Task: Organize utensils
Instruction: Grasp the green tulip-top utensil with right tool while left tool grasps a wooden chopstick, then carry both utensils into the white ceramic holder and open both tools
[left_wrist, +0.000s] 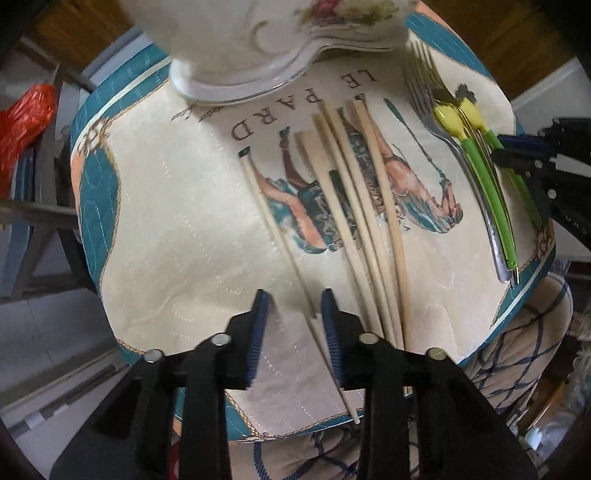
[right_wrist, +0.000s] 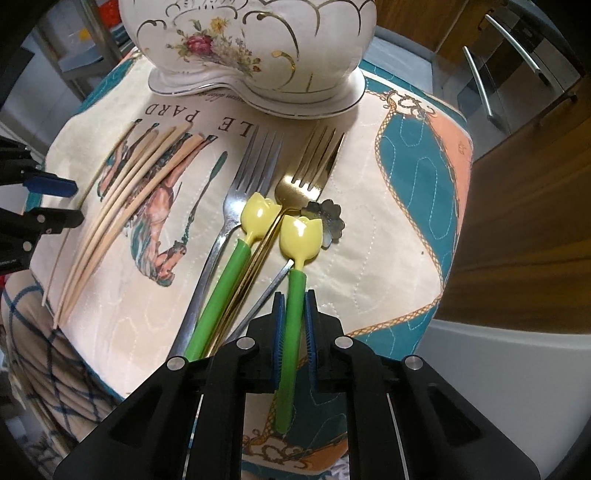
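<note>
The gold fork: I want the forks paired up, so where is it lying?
In the right wrist view, the gold fork lies mid-mat, just right of the silver fork, its handle running under the yellow tulip spoons.

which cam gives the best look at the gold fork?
Right wrist. The gold fork shows its tines and neck near frame centre, its handle running under the tulip-topped green sticks. The left wrist view shows nothing clearly gold: only fork tines at the far edge, crowded and distorted.
</note>
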